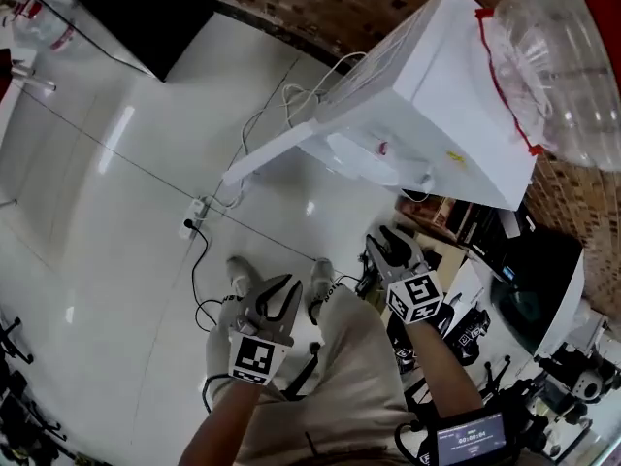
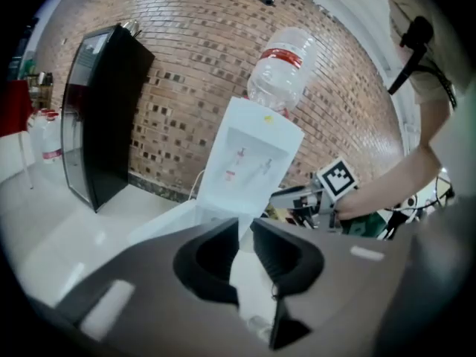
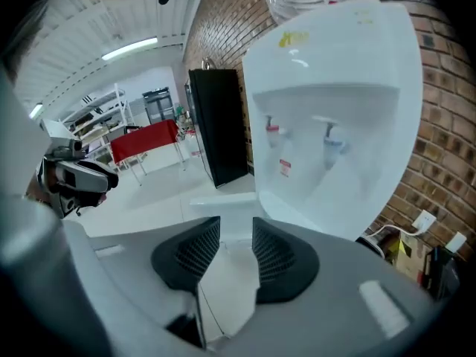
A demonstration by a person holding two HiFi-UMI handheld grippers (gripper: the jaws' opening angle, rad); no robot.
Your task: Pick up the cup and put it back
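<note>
White, glossy floor (image 1: 107,173) is seen spreading wide to the left in the head view, bounded at the top by a brick wall (image 1: 320,3) and a black cabinet (image 1: 126,8). Against the wall a white dispenser (image 1: 437,85) is set, with a clear, red-banded bottle (image 1: 563,56) upended on it. From its lower front a white ledge (image 1: 281,149) juts out over the floor, and its long edge faces the open side. A red tap (image 3: 274,130) and a blue tap (image 3: 332,141) are shown in the dispenser's recess. White cables are trailed from the wall to a power strip (image 1: 192,223) on the floor, and a black lead is curled from it toward the person's shoes (image 1: 241,272). To the right of the dispenser the room is crowded with dark gear (image 1: 529,309), so free space is left mainly on the left. The left gripper (image 1: 277,297) and the right gripper (image 1: 388,246) are held low before the person, well apart, both aimed at the dispenser. In the left gripper view the fingers (image 2: 286,255) are parted by a narrow gap with nothing held. In the right gripper view the fingers (image 3: 279,262) are likewise narrowly parted and bare, with floor shown between them. The cup cannot be made out in any view, so its place and look cannot be told.
</note>
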